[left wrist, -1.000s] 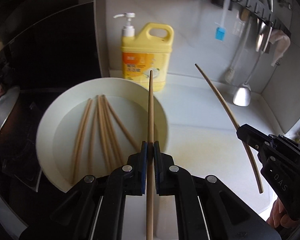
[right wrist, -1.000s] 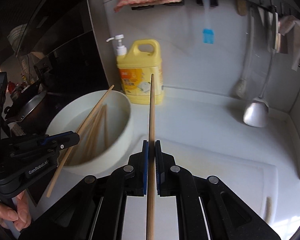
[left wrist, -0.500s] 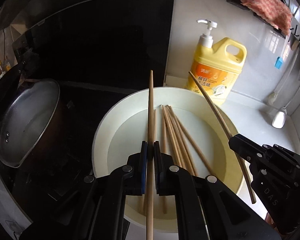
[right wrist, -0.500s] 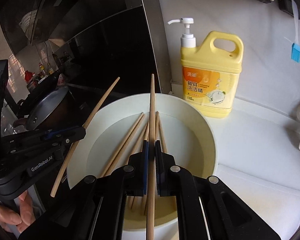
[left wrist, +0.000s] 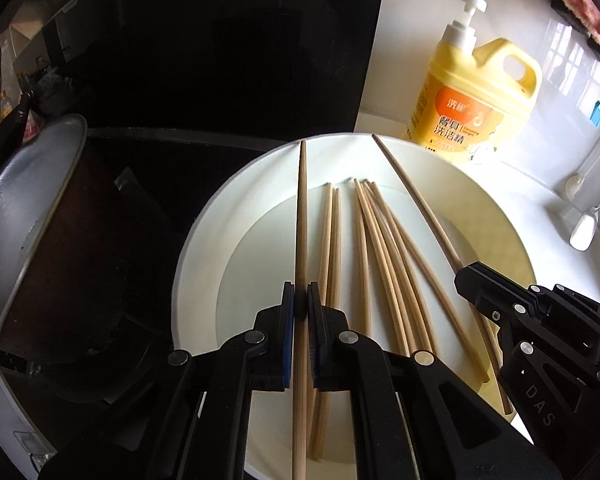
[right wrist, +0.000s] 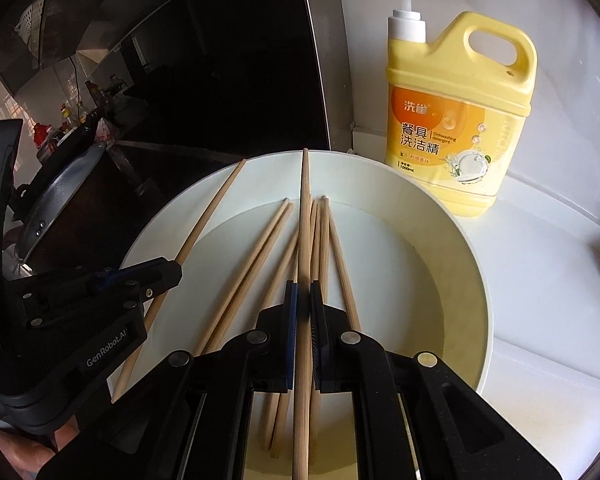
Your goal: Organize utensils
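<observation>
Several chopsticks (left wrist: pixel 364 256) already lie in the white bowl (left wrist: pixel 512 240) on the tabletop, while the left gripper (left wrist: pixel 300 306) and right gripper (right wrist: pixel 303 300) each hover over it clenched on one more chopstick, not yet dropped in.
</observation>
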The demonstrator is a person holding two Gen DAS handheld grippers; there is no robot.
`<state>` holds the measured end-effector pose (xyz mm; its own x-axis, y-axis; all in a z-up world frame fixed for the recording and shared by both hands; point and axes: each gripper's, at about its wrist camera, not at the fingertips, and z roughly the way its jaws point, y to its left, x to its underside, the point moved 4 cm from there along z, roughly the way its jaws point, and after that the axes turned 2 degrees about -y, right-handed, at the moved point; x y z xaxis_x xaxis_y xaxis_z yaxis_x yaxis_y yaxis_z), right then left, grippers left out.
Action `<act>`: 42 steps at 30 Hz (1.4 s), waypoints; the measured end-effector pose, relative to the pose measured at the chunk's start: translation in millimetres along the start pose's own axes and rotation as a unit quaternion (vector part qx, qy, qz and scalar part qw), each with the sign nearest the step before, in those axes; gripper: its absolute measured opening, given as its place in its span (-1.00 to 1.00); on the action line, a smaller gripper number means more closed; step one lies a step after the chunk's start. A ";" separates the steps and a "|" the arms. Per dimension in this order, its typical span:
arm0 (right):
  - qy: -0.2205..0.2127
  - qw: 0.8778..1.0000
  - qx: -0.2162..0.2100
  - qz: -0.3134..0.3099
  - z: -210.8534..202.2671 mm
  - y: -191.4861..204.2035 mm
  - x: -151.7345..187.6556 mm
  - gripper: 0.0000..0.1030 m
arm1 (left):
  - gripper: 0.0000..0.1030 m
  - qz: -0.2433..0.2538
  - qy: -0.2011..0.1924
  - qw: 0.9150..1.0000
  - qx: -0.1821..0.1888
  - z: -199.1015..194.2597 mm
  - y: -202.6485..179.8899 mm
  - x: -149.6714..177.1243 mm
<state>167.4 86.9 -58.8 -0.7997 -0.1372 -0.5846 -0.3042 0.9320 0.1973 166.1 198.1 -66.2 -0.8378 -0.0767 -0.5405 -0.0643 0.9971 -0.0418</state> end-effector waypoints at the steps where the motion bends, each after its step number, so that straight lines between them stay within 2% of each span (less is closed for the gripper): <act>1: 0.003 1.000 0.001 0.001 1.7 0.5 0.1 -0.88 | -0.85 -0.001 0.004 1.000 0.000 2.7 0.4 0.7; 4: 0.006 1.000 0.010 0.001 3.3 1.2 -0.1 -0.87 | -0.82 -0.010 0.016 1.000 0.001 6.2 1.4 2.3; 5: 0.006 1.000 0.016 0.000 3.2 1.7 -0.3 -0.86 | -0.72 -0.014 0.017 1.000 0.001 5.7 3.0 2.6; 7: 0.000 1.000 0.026 0.003 -1.9 -1.8 -1.2 -0.77 | -0.34 -0.021 0.014 1.000 -0.006 2.2 6.9 2.9; 8: -0.003 1.000 0.027 0.005 -4.1 -3.3 -1.2 -0.70 | 0.13 -0.026 0.009 1.000 -0.012 -0.2 9.3 3.1; 9: -0.004 1.000 0.028 0.007 -6.9 -4.6 -1.2 -0.58 | 0.45 -0.031 0.001 0.999 -0.018 -4.3 11.9 2.8; 11: -0.006 0.999 0.028 0.015 -10.6 -7.5 -0.6 -0.47 | 0.47 -0.039 -0.012 0.999 -0.022 -9.2 14.9 2.2; 15: -0.007 0.999 0.027 0.029 -20.0 -10.6 2.1 -0.28 | 0.51 -0.048 -0.004 0.998 -0.031 -15.5 19.0 5.2; 20: -0.005 0.999 0.032 0.033 -30.3 -10.4 5.8 -0.15 | 0.65 -0.052 0.002 0.998 -0.027 -27.1 20.8 11.1; 27: -0.004 0.998 0.040 0.044 -40.2 -11.2 9.1 0.00 | 0.69 -0.041 0.004 0.998 -0.037 -34.1 18.5 13.6; 42: -0.006 0.998 0.047 0.051 -53.1 -10.0 13.8 0.08 | 0.73 -0.029 0.005 0.999 -0.042 -44.3 16.4 22.5</act>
<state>131.9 57.9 -27.1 -0.8176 -0.0368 -0.5746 -0.1719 0.9681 0.1825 122.2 212.7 -41.8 -0.8370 -0.1341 -0.5305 -0.1569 0.9876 -0.0021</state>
